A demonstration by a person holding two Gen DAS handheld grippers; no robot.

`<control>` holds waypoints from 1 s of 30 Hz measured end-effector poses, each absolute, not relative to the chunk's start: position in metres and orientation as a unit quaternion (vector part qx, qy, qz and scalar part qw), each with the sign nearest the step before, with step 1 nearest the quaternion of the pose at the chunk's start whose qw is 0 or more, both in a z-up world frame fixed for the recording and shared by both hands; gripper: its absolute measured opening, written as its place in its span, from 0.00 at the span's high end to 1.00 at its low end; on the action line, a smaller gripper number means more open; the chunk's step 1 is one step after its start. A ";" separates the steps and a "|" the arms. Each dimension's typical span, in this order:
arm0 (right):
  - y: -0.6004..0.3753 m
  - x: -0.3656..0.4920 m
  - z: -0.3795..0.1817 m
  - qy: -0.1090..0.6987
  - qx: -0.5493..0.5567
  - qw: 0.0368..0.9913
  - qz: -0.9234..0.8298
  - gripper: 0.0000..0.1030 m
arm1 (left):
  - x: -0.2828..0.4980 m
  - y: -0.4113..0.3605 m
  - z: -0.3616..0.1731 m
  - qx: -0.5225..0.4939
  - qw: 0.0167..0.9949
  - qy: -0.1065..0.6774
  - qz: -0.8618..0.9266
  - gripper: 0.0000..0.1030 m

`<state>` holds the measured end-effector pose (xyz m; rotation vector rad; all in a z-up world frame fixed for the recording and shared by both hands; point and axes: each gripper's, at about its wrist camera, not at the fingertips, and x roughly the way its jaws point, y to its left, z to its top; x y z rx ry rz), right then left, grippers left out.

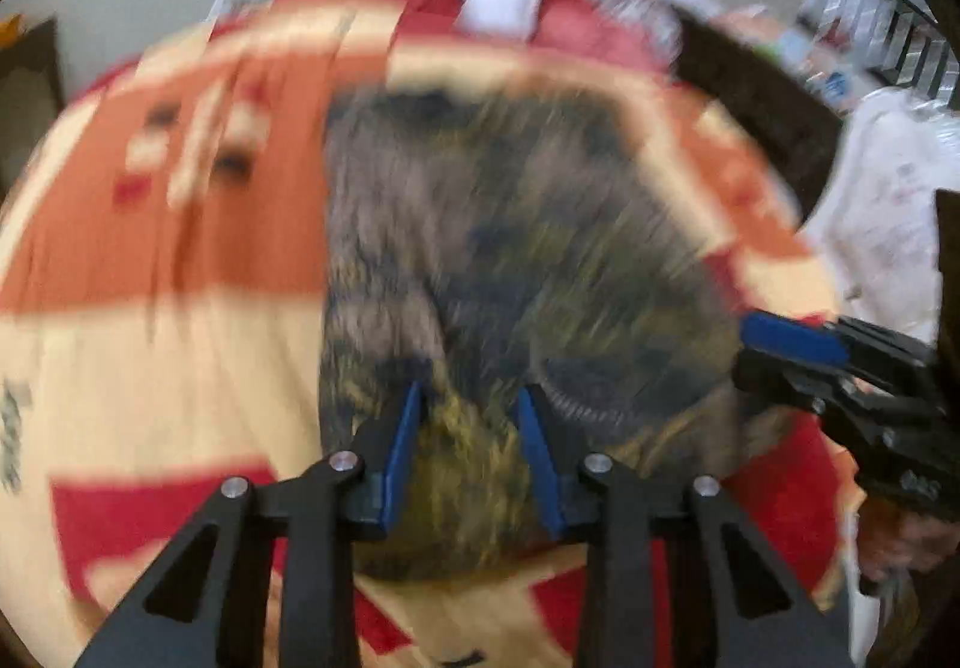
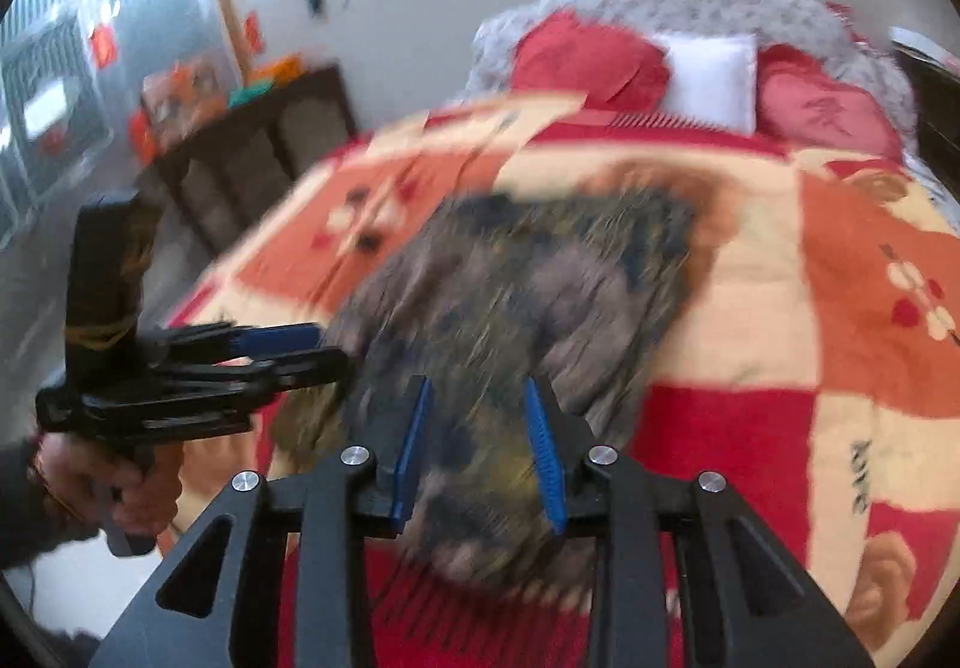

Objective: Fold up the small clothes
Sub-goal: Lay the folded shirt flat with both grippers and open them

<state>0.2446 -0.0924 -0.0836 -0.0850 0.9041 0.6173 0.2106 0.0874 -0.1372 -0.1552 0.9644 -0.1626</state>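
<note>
No text is legible; dark lettering on the red, orange and cream patchwork blanket is too blurred to read.

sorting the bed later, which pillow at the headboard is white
The small white pillow in the middle; the red pillows either side of it are not.

One garment, three pillows.

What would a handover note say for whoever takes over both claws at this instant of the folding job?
Left claw: pads part-open, dark mottled garment between them; actual grip unclear from blur.
Right claw: same, cloth between its pads at the other near edge.
Garment lies on the patterned red and cream blanket covering the bed, pillows beyond.
Done: near edge taken up at both ends.
Left: make the fold and smooth it.
</note>
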 end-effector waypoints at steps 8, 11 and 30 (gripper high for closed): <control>-0.107 0.251 -0.126 0.490 0.004 0.830 0.267 0.69 | 0.209 0.074 -0.136 -0.080 0.888 0.447 -0.078 0.42; -0.102 0.246 -0.124 0.496 -0.002 0.829 0.259 0.65 | 0.215 0.081 -0.134 -0.126 0.874 0.453 -0.119 0.17; -0.060 0.379 -0.118 0.488 -0.030 0.855 0.172 0.82 | 0.416 0.081 -0.137 -0.058 0.877 0.475 0.046 0.90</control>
